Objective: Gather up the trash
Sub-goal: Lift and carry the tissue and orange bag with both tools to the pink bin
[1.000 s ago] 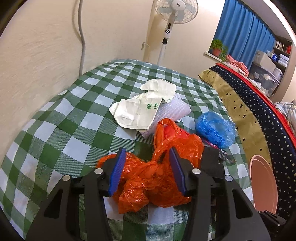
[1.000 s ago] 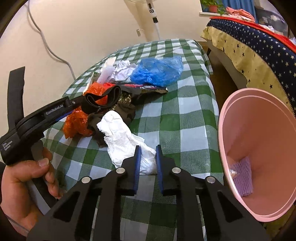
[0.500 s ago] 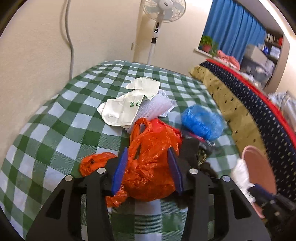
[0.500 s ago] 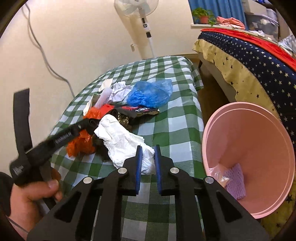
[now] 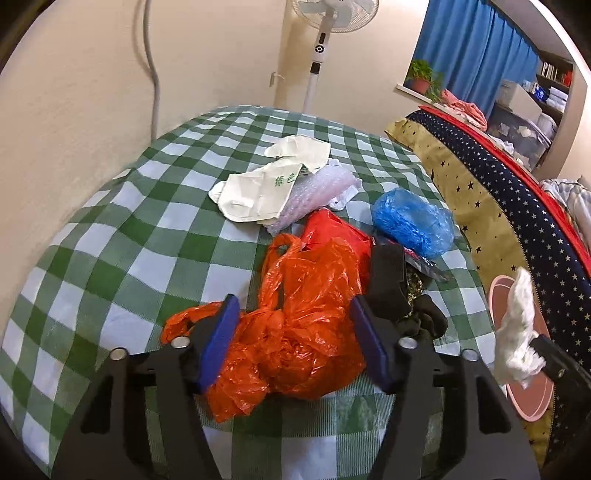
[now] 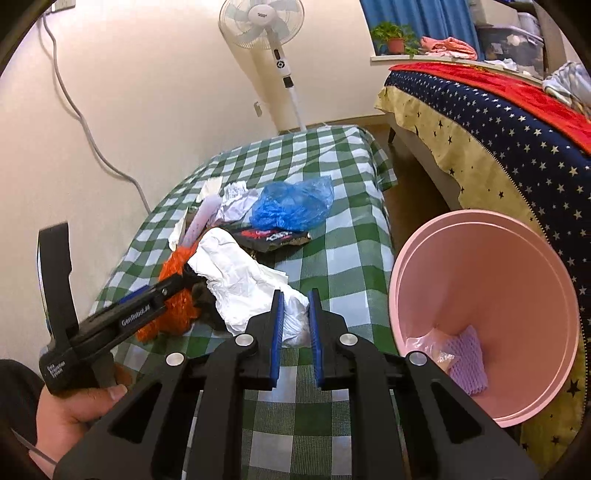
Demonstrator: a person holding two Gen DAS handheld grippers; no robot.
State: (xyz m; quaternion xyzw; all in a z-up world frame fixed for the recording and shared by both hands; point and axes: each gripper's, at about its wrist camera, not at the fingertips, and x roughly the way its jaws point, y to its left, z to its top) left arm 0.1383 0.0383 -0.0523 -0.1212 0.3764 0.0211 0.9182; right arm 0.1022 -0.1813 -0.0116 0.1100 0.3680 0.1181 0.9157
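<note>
An orange plastic bag lies crumpled on the green checked tablecloth. My left gripper straddles it, its jaws opening, with the bag between the blue pads but resting on the cloth. My right gripper is shut on a crumpled white paper, held off the table beside the pink bin. In the left wrist view that white paper hangs over the pink bin. The right wrist view shows a hand holding the left gripper at the orange bag.
More trash lies further back: a blue plastic bag, a white paper bag with green characters, bubble wrap, a black wrapper. A purple foam net sits in the bin. A star-patterned bed and a fan stand beyond.
My right gripper has risen with the white paper, which now hangs off the table near the bin. The left jaws have spread wider around the orange bag.
</note>
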